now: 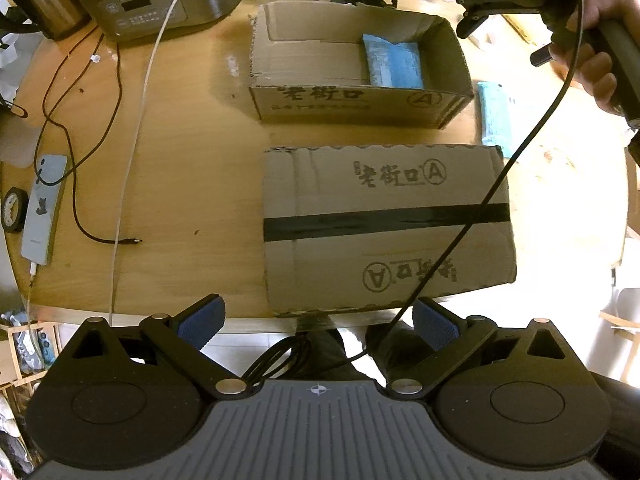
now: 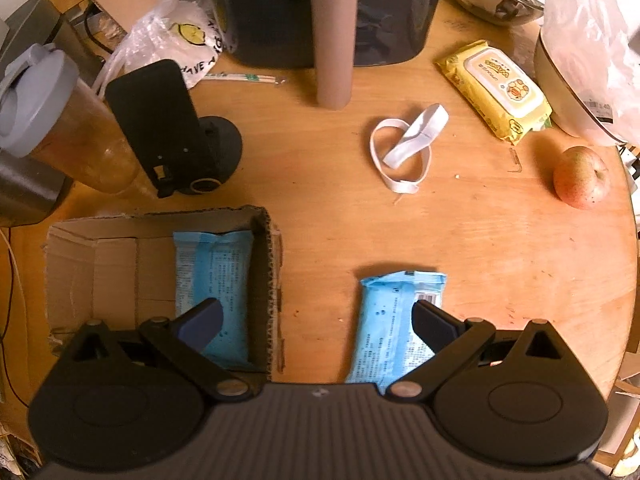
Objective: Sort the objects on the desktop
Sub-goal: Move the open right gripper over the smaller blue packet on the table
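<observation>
Loose packet: a blue packet [image 2: 394,328] lies flat on the wooden table [image 2: 500,264], just right of the open cardboard box [image 2: 276,280] and outside its wall.
Long axis: it runs away from the right gripper [image 2: 316,322], roughly in line with the fingers rather than across them.
Bearing from the jaws: the packet sits under the right-hand finger, off-centre; I'd say the gripper needs to slide right before it can straddle the narrow width.
Right jaws: spread wide, nothing between them.
Left jaws: the left gripper [image 1: 316,320] is also wide apart and empty, hanging back over the table's near edge.
Nearer hand: the right one by far; the left is well apart, with a flattened cardboard sheet [image 1: 384,232] between it and the box.
Already sorted: a second blue packet [image 2: 214,280] lies inside the box against its right wall.
In the way: the box wall stands between the loose packet and the box floor, so it looks like a lift over it is called for; the right gripper's cable [image 1: 496,184] trails across the flattened sheet.
Further out: a white band [image 2: 404,148], a yellow wipes pack [image 2: 496,92] and an apple [image 2: 582,178] lie beyond, well clear of the packet.
</observation>
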A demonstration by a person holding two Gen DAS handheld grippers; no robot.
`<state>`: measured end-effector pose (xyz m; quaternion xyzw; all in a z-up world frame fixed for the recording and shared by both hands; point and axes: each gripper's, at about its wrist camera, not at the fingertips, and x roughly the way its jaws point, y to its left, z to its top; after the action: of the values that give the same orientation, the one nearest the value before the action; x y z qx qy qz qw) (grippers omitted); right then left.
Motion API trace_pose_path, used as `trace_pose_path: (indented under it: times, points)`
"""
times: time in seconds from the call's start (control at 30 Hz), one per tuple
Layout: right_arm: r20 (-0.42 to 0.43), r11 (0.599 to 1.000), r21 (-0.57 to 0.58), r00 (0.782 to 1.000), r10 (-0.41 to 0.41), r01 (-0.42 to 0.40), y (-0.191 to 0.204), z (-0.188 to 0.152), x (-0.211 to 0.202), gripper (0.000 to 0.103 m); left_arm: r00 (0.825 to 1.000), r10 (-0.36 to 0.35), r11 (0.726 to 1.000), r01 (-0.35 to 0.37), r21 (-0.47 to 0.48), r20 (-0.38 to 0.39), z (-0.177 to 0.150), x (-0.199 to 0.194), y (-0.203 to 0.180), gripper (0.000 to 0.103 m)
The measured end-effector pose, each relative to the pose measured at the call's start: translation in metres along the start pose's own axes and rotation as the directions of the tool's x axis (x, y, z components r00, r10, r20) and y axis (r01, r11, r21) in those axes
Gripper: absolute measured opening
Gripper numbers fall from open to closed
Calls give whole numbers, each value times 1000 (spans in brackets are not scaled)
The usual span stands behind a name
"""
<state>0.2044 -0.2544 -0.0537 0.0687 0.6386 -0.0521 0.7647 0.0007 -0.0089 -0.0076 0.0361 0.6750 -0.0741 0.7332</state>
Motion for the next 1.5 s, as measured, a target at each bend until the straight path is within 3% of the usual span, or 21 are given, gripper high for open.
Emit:
trace_pose_path:
  times: [1.5]
  points:
    - [-6,999,44,1000,-19,19,-85,-1,5,103,1000,-2,999,2,39,-3,8,6,-70,103]
